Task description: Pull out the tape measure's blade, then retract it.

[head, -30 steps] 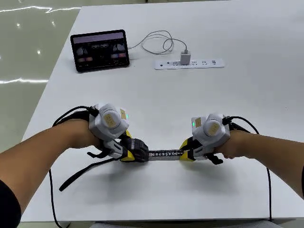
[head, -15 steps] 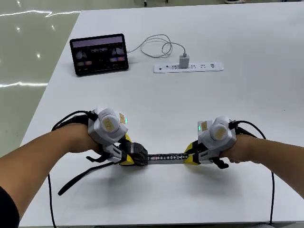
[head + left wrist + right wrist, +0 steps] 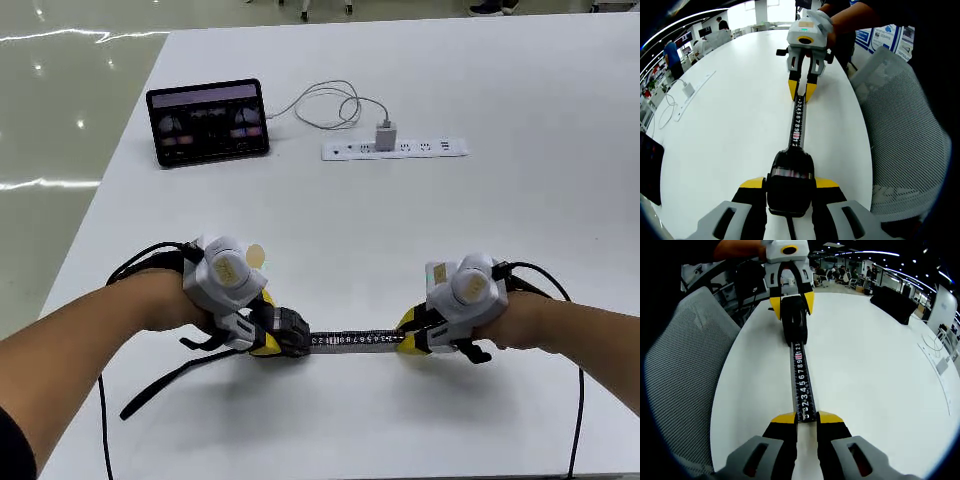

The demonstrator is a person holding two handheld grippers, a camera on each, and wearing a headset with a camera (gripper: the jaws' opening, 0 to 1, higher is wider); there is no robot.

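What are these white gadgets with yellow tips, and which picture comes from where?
No robot: a person holds one gripper in each hand. The wide picture comes from a headset camera; each round one comes from a camera on a gripper. The left gripper has its jaws shut on the black tape measure; the right gripper pinches its blade, pulled out between them. Farther back on the white table are a tablet and a power strip.

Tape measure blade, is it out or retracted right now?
Out: the numbered blade spans from the case in the left gripper to the right gripper gripping its end.
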